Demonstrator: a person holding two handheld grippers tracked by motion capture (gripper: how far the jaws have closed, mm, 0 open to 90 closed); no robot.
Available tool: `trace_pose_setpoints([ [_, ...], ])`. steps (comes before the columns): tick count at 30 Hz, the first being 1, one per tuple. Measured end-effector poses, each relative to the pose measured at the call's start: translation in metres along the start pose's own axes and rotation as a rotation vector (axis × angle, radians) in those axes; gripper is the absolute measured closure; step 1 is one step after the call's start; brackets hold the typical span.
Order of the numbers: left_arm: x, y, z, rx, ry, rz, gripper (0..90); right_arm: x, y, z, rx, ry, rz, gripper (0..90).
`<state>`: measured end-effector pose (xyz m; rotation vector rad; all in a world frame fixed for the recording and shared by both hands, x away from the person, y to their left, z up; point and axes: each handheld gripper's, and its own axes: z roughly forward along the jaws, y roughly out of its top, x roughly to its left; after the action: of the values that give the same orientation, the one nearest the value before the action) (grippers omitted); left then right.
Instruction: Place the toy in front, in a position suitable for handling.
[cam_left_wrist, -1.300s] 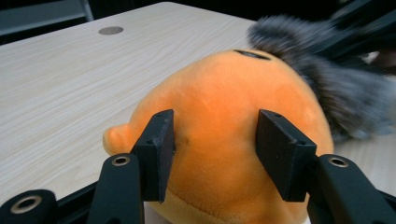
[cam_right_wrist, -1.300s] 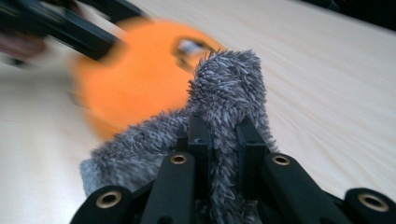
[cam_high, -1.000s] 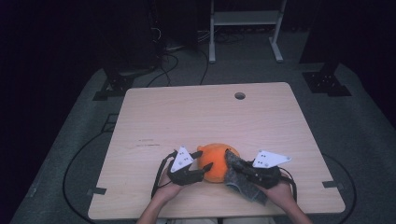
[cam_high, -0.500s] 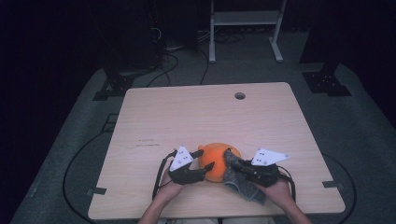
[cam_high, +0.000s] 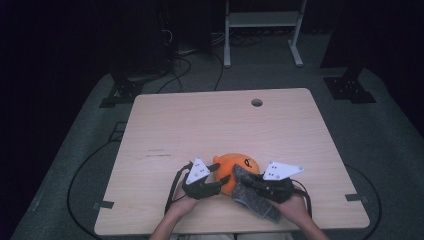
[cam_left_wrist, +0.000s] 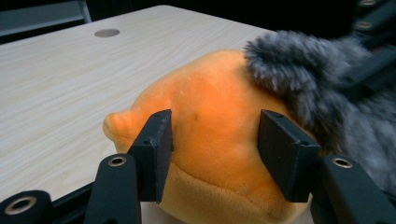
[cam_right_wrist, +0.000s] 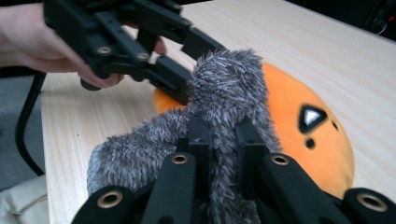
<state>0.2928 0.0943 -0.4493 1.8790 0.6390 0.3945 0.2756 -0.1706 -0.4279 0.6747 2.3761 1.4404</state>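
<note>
An orange plush toy (cam_high: 241, 166) with a small black-and-white face lies near the table's front edge. My left gripper (cam_high: 220, 181) reaches it from the left. Its jaws have just been closing, and the pads (cam_left_wrist: 156, 140) press into the plush's (cam_left_wrist: 215, 116) sides. My right gripper (cam_high: 250, 182) comes from the right, shut on a grey fuzzy cloth (cam_high: 252, 197). In the right gripper view the jaws (cam_right_wrist: 224, 140) pinch a fold of that cloth (cam_right_wrist: 224, 88), which rises against the orange plush (cam_right_wrist: 303, 140). The cloth (cam_left_wrist: 299, 79) drapes over the plush's top right.
The wooden table (cam_high: 210, 125) has a round cable hole (cam_high: 257, 102) near its far edge. Black cables trail from both grippers over the front edge. A white rack's legs (cam_high: 227, 50) and dark stands are on the floor beyond the table.
</note>
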Motion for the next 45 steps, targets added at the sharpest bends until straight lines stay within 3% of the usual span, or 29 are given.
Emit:
trace_pose_setpoints([
  [2,0.002,-0.001,-0.001,0.0,-0.01,-0.004,45.2,-0.009,-0.003,-0.003,-0.001,-0.029,0.023,79.9],
  [8,0.001,-0.001,0.0,0.001,-0.018,-0.013,44.3,-0.029,-0.012,-0.015,0.053,-0.18,0.06,80.1],
  [11,-0.001,-0.001,0.003,0.0,-0.012,0.003,42.3,-0.019,-0.007,-0.018,0.018,-0.151,0.016,80.0],
  [13,-0.003,-0.001,0.006,0.002,-0.004,0.01,41.9,-0.004,-0.001,-0.015,-0.005,-0.09,-0.031,80.0],
  [14,-0.003,-0.001,0.006,0.005,-0.003,0.016,42.0,0.004,0.001,-0.01,0.012,-0.085,-0.062,80.0],
  [16,-0.002,-0.002,0.004,0.009,-0.006,0.024,42.3,0.004,0.0,-0.005,0.028,-0.086,-0.082,80.0],
  [18,-0.002,-0.003,0.002,0.009,-0.008,0.021,42.4,-0.006,-0.003,-0.006,0.021,-0.083,-0.041,80.0],
  [21,-0.002,-0.003,0.002,0.007,-0.01,0.019,42.2,-0.018,-0.008,-0.012,0.037,-0.15,0.0,80.0],
  [24,-0.002,-0.004,0.003,0.005,-0.008,0.019,42.1,-0.036,-0.015,-0.018,0.066,-0.204,0.072,80.1],
  [27,-0.002,-0.005,0.002,0.007,-0.003,0.023,41.3,-0.037,-0.014,-0.025,0.028,-0.176,0.075,80.2],
  [30,-0.001,-0.006,0.003,0.0,-0.002,0.014,40.9,-0.019,-0.005,-0.029,-0.035,-0.084,0.019,80.1],
  [32,-0.002,-0.006,0.003,0.004,-0.001,0.018,40.9,-0.007,-0.001,-0.024,-0.025,-0.051,-0.028,80.1],
  [34,-0.003,-0.005,0.002,0.01,-0.006,0.035,41.2,-0.002,-0.003,-0.015,0.014,-0.053,-0.055,80.0],
  [36,-0.003,-0.004,0.001,0.009,-0.016,0.033,41.2,-0.006,-0.007,-0.009,0.039,-0.056,-0.043,80.0],
  [37,-0.003,-0.004,0.0,0.004,-0.035,0.013,40.4,-0.01,-0.008,-0.009,0.037,-0.059,-0.023,80.1],
  [39,-0.004,0.001,-0.003,-0.007,-0.099,-0.013,34.4,-0.014,-0.009,-0.011,0.04,-0.082,-0.012,80.0],
  [43,-0.009,0.003,0.0,0.023,-0.08,0.056,34.5,-0.02,-0.014,-0.015,0.034,-0.051,0.012,80.0],
  [45,-0.009,0.002,0.001,0.024,-0.083,0.058,36.4,-0.02,-0.014,-0.015,0.033,-0.051,0.014,79.9],
])
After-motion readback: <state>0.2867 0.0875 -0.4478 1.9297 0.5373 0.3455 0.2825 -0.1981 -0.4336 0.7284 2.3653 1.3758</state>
